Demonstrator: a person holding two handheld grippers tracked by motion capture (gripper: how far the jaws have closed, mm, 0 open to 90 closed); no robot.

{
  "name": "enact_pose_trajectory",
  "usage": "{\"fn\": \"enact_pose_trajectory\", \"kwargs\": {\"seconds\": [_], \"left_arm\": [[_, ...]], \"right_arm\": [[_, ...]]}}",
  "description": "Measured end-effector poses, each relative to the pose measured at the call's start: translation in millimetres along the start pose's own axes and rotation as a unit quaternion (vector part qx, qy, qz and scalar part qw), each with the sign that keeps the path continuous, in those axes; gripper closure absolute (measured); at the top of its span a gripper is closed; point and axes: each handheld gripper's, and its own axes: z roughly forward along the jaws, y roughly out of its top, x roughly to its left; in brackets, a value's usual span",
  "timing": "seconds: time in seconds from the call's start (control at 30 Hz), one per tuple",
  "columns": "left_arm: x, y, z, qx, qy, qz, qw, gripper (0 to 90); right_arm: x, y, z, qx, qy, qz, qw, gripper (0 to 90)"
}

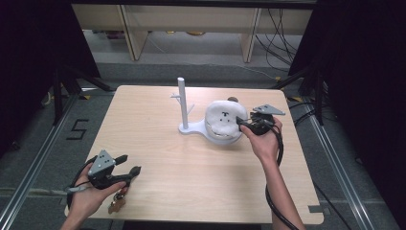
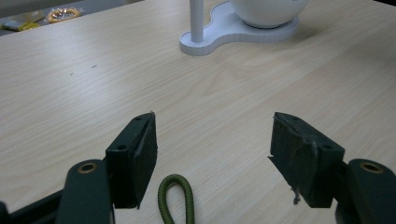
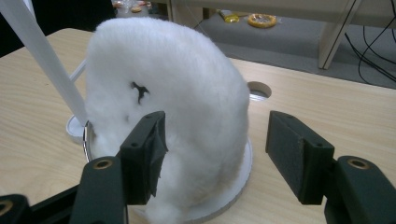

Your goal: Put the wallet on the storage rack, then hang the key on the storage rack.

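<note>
A white fluffy plush [image 1: 225, 117] with small black face marks rests on a round white dish, part of a white stand [image 1: 191, 128] with a thin upright pole [image 1: 183, 103]. My right gripper [image 1: 243, 122] is at the plush's right side, open. In the right gripper view the plush [image 3: 168, 93] bulges partly into the gap of that gripper [image 3: 215, 154], and the pads do not press on it. My left gripper [image 1: 131, 163] sits open near the table's front left corner. An olive green cord loop [image 2: 177, 196] lies on the wood just below that gripper [image 2: 212, 154]. The stand's base [image 2: 233, 32] is far ahead.
A round hole [image 1: 233, 99] in the tabletop sits just behind the plush. A small brownish item [image 1: 116, 203] lies under the left hand at the table's front edge. Wooden furniture legs and cables stand beyond the far edge, with dark curtains on both sides.
</note>
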Motion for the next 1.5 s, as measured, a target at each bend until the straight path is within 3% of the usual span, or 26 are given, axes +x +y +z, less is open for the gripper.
{"fn": "enact_pose_trajectory", "kwargs": {"seconds": [0.07, 0.1, 0.27, 0.3, 0.37, 0.43, 0.47, 0.57, 0.6, 0.63, 0.83, 0.87, 0.93, 0.97, 1.03, 1.07, 1.13, 1.17, 1.2, 1.23, 1.3, 1.4, 1.5], "left_arm": [[-1.4, -1.1, 0.1, 0.002, -0.004, -0.011, 0.9999, 31.7], [-1.5, -1.3, 0.2, 0.002, -0.004, -0.011, 0.9999, 31.8], [-1.4, -1.6, 0.6, 0.002, -0.004, -0.013, 0.9999, 31.5], [-1.1, -1.7, 0.4, 0.006, -0.002, -0.012, 0.9999, 31.4], [-1.5, -2.1, 0.6, 0.007, -0.002, -0.017, 0.9998, 31.4], [-0.1, -2.3, 0.6, 0.011, 0.001, -0.008, 0.9999, 31.3], [-0.3, -2.4, 0.4, 0.014, 0.003, -0.01, 0.9998, 31.3], [0.8, -2.5, 0.7, 0.016, 0.001, -0.008, 0.9998, 31.3], [-0.3, -3.2, 0.7, 0.019, 0.002, -0.022, 0.9996, 31.4], [0.1, -2.9, 1.0, 0.019, 0.003, -0.023, 0.9995, 31.4], [-0.1, -1.6, 1.2, 0.022, 0.003, -0.019, 0.9996, 31.4], [1.0, -1.1, 1.4, 0.023, 0.004, -0.007, 0.9997, 31.4], [-0.1, -2.4, 2.0, 0.027, 0.002, -0.018, 0.9995, 31.4], [0.1, -2.9, 1.9, 0.031, 0.003, -0.017, 0.9994, 31.4], [0.1, -3.5, 1.6, 0.041, 0.002, -0.016, 0.999, 31.4], [0.0, -3.0, 0.7, 0.044, 0.005, -0.015, 0.9989, 31.4], [0.5, -2.2, 0.0, 0.045, 0.004, -0.016, 0.9989, 31.5], [0.5, -1.7, -0.4, 0.047, 0.005, -0.016, 0.9988, 31.7], [0.5, -1.7, -0.4, 0.047, 0.005, -0.016, 0.9988, 31.9], [-0.3, -0.4, -1.3, 0.054, 0.008, -0.018, 0.9984, 32.0], [-0.6, 0.0, -1.3, 0.057, 0.005, -0.021, 0.9981, 31.8], [-2.8, 0.5, -0.3, 0.089, -0.001, -0.021, 0.9958, 31.7], [-3.6, 0.3, 2.0, 0.093, 0.004, -0.02, 0.9954, 32.4]], "right_arm": [[1.1, -1.9, -2.4, -0.005, -0.002, -0.001, 1.0, 38.3], [2.5, -2.4, -3.8, -0.002, -0.002, 0.006, 1.0, 38.3], [0.1, -4.2, -8.8, -0.006, -0.001, -0.006, 1.0, 37.7], [3.0, -5.4, -14.7, 0.0, 0.001, 0.013, 0.9999, 37.3], [0.7, -6.5, -14.5, -0.008, 0.001, -0.001, 1.0, 37.0], [3.2, -10.0, -21.2, 0.0, 0.002, 0.016, 0.9999, 36.3], [0.3, -12.1, -22.0, -0.003, 0.003, 0.002, 1.0, 36.4], [1.7, -15.5, -25.2, 0.002, 0.003, 0.015, 0.9999, 36.9], [0.5, -18.2, -26.9, 0.005, 0.006, 0.014, 0.9999, 37.3], [1.5, -22.5, -30.4, 0.01, 0.006, 0.021, 0.9997, 37.5], [2.0, -35.9, -38.2, 0.004, 0.009, 0.022, 0.9997, 37.6], [2.0, -35.9, -38.2, 0.004, 0.009, 0.022, 0.9997, 37.6], [2.9, -40.6, -40.8, 0.004, 0.01, 0.025, 0.9996, 37.4], [6.8, -45.8, -44.4, 0.006, 0.005, 0.046, 0.9989, 37.4], [5.5, -50.6, -47.7, 0.004, 0.008, 0.046, 0.9989, 37.3], [2.2, -53.3, -48.8, 0.0, 0.008, 0.034, 0.9994, 37.2], [-0.2, -58.6, -53.9, 0.006, 0.008, 0.04, 0.9992, 37.3], [3.2, -61.2, -56.7, 0.01, 0.0, 0.065, 0.9978, 37.3], [3.2, -61.2, -56.7, 0.01, 0.0, 0.065, 0.9978, 37.3], [-3.1, -64.7, -58.3, 0.014, -0.001, 0.038, 0.9992, 37.2], [-4.5, -66.5, -61.9, 0.016, -0.001, 0.041, 0.999, 37.2], [-6.4, -68.0, -66.0, 0.03, -0.008, 0.042, 0.9986, 37.2], [-9.2, -69.8, -67.5, 0.031, -0.008, 0.043, 0.9985, 37.2]]}}
